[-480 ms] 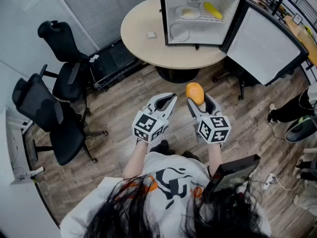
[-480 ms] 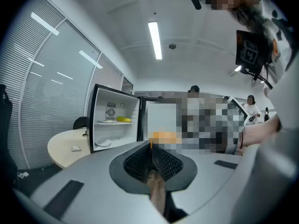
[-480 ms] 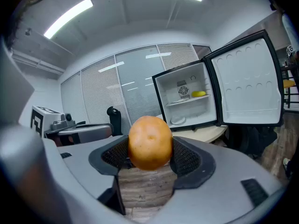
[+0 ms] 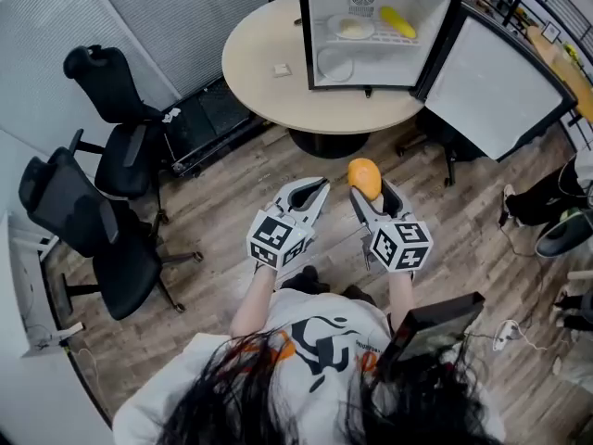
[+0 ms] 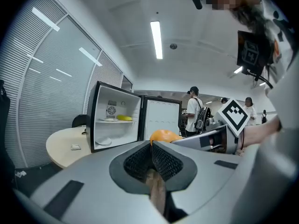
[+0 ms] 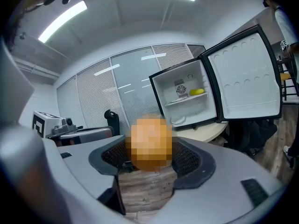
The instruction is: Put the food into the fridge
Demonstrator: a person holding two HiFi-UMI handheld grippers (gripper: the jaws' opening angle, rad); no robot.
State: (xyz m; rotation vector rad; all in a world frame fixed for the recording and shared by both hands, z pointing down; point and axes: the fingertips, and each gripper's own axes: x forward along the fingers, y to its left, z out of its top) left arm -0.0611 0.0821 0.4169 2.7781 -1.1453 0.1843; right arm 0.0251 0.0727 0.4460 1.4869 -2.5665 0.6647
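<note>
No lettering, label or number is legible anywhere.

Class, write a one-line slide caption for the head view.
Right hand-held gripper holds an orange, left hand-held gripper shut, both before the open fridge on the round table.

From my remote seat, the left tongs (image 4: 319,187) and right tongs (image 4: 370,189) look alike: pale grey moulded shells, black ribbed pads (image 5: 139,162) lining the jaws, and small black rectangular patches (image 5: 65,198) on the outer faces. Each carries a white cube (image 4: 278,239) printed with black square markers. The person wears a white short-sleeved T-shirt (image 4: 310,315) with a black-and-orange print.
</note>
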